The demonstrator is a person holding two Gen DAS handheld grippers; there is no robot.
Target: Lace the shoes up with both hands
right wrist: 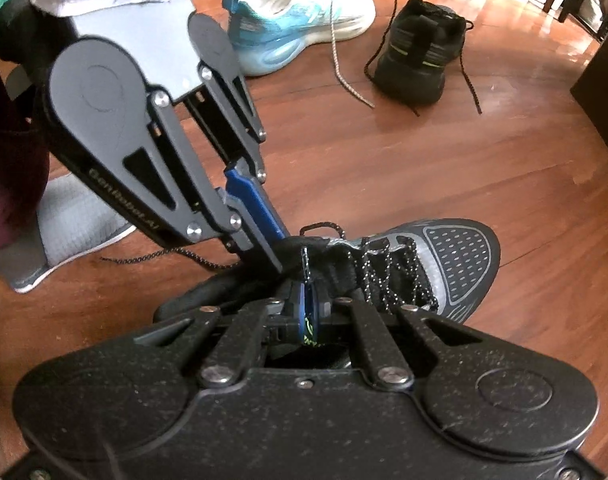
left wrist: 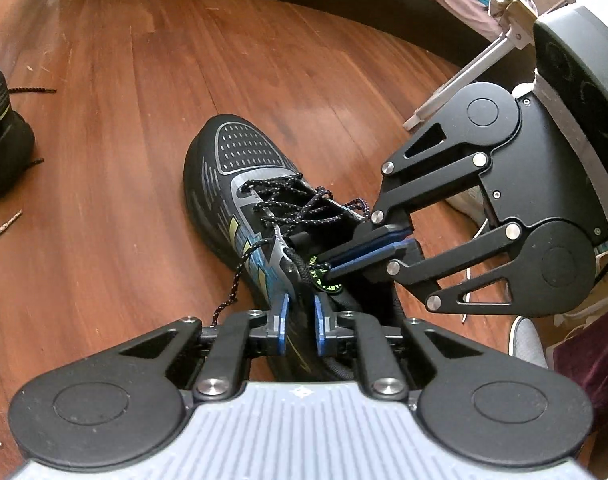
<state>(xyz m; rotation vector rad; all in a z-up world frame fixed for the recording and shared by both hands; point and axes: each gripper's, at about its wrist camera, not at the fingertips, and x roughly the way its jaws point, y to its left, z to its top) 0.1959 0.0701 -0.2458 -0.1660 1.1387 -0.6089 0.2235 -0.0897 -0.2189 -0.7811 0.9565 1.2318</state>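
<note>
Wooden floor with scattered shoes, a black laced sneaker at centre.

The left gripper pinches the sneaker's collar, jaws narrow; the right gripper is clamped on the tongue tab, whose green lettering is unreadable. A side arm of the left gripper reads roughly "GenRobot.AI".

Shoes scattered across a wooden floor

One laced shoe lies nearest; two more, a pale sneaker and dark trainer, sit side by side beyond.
</note>
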